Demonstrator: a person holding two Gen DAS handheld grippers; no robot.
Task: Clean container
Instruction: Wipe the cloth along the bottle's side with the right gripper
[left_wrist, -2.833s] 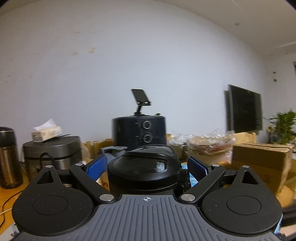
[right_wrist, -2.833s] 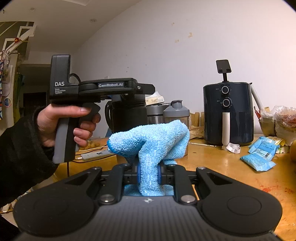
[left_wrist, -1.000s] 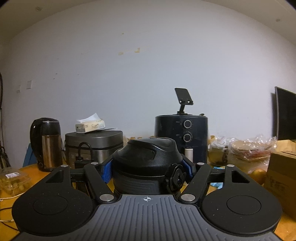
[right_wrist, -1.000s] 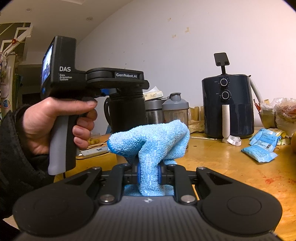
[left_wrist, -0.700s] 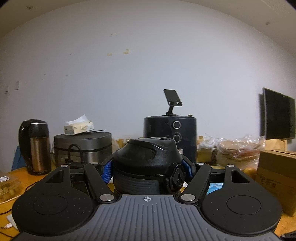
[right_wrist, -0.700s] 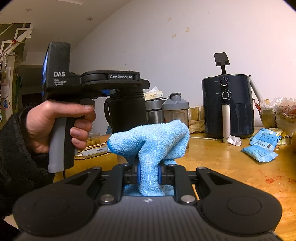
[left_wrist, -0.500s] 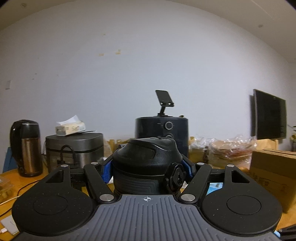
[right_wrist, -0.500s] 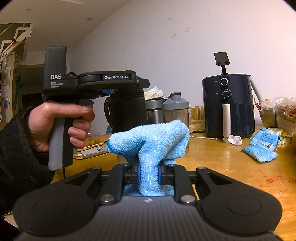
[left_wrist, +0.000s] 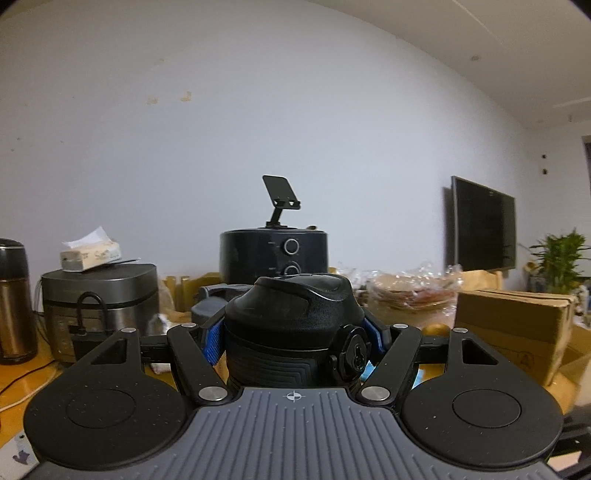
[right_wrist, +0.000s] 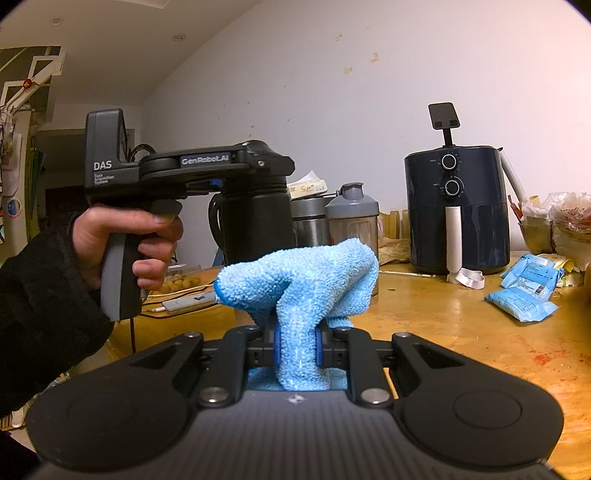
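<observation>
**Black bottle clamped left, blue cloth pinched right**

Black ridged plastic fills the near centre of the left wrist view: the container (left_wrist: 291, 325), a dark bottle with a flip-cap lid, sits between the left gripper's (left_wrist: 293, 338) blue pads, which press on both sides just under the lid. Only lid and neck show here; the body is hidden below the gripper.

Right wrist view supplies the rest. Nearest, the right gripper (right_wrist: 298, 350) is closed on a light blue microfibre cloth (right_wrist: 306, 280), folds bulging above the pads. Further off to the left, a hand (right_wrist: 129, 240) in a dark sleeve holds the left gripper's pistol handle, and the container's black body (right_wrist: 255, 225) hangs upright beneath it, long axis vertical, lid up (its base is hidden behind the cloth, so contact with the wooden table (right_wrist: 461, 332) cannot be judged). Container and cloth are apart.

Beyond: grey-lidded shaker bottle (right_wrist: 352, 221), dark air fryer (right_wrist: 456, 206) with a phone stand on top, blue packets (right_wrist: 522, 291). Only the left view shows the rice cooker (left_wrist: 99, 295), wall screen (left_wrist: 482, 225) and cardboard box (left_wrist: 513, 325).
</observation>
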